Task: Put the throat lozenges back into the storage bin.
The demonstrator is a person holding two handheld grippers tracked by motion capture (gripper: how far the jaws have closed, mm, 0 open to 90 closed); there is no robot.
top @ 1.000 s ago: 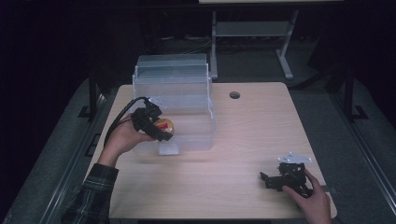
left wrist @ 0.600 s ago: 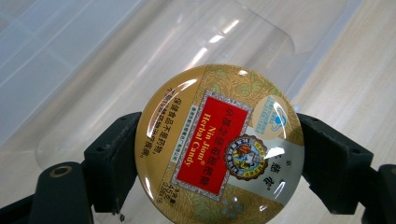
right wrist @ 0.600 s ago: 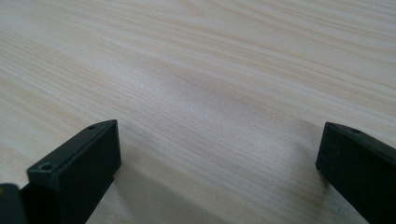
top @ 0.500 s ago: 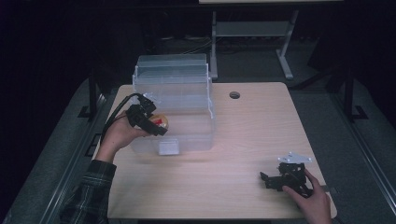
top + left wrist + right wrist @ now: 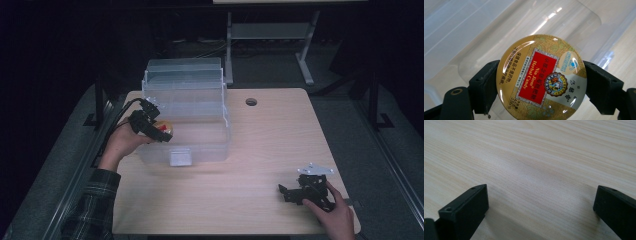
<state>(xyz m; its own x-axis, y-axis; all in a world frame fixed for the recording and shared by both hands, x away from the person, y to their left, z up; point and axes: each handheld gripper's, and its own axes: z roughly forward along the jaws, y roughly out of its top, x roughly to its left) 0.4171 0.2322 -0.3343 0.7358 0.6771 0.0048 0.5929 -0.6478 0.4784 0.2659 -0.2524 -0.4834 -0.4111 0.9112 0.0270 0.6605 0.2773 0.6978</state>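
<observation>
Dark floor and shadow ring a pale wooden counter [image 5: 260,150] with a metal stand behind its far edge. On the left gripper [image 5: 159,131], the fingers [image 5: 484,86] are clenched on the rim of a round gold candy tin [image 5: 541,78], one on each side, its red label facing the gripper's camera. From above, the tin [image 5: 164,130] is held at the left wall of a clear plastic storage box [image 5: 187,117] near the counter's far left corner; whether it is above or just inside the rim I cannot tell. The left hand [image 5: 120,145] comes from the left edge in a plaid sleeve [image 5: 92,207]. By the near right corner, the right gripper [image 5: 285,192] rests low on the wood under the right hand [image 5: 332,212], its fingers [image 5: 466,207] spread wide with bare counter between them.
</observation>
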